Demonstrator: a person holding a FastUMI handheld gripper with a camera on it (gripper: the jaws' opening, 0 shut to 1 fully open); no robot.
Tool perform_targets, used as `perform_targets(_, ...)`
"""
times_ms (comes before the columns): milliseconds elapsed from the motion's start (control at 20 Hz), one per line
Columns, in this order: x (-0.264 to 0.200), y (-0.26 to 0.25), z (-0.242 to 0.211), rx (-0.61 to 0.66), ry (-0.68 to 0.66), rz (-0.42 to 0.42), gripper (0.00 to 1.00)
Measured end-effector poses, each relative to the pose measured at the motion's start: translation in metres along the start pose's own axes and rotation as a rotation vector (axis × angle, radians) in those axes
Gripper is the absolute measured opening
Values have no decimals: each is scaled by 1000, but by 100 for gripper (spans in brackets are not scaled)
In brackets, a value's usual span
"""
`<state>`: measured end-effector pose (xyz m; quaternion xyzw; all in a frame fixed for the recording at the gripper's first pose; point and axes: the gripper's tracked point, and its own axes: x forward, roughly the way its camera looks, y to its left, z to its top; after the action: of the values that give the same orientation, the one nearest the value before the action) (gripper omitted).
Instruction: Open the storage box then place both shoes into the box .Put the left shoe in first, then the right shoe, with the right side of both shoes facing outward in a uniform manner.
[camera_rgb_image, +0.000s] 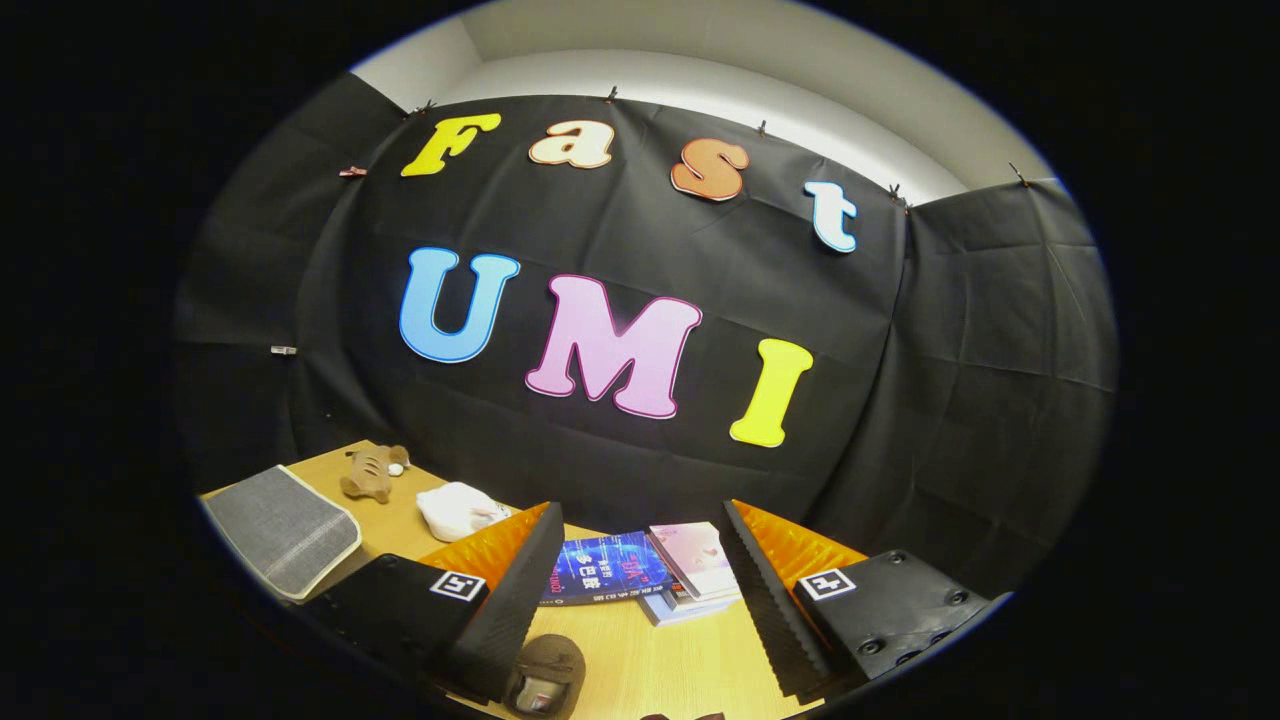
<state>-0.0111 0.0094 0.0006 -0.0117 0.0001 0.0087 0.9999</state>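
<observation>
Writing: book covers (603, 568) beyond my fingers carry print too small to read; square markers on my finger mounts | Gripper (640, 600): my fingers spread wide, nothing between them, held above the wooden table (660, 660), tipped up toward the wall | Task things: dark shoe (545, 678) just below my left finger; grey box (282, 530) off left | Else: plush toy (372, 472), white cloth (455, 510) left-ahead
</observation>
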Motion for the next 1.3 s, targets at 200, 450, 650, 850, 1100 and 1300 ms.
perform_targets(200,-1,9,-1,10,7,15,97)
perform_targets(450,-6,51,11,81,-24,153,97)
perform_targets(650,-17,123,16,262,2,436,97)
perform_targets(850,-33,189,10,488,85,727,99)
perform_targets(1100,-41,244,-30,803,289,996,97)
perform_targets(1300,-33,270,-86,1000,499,1074,96)
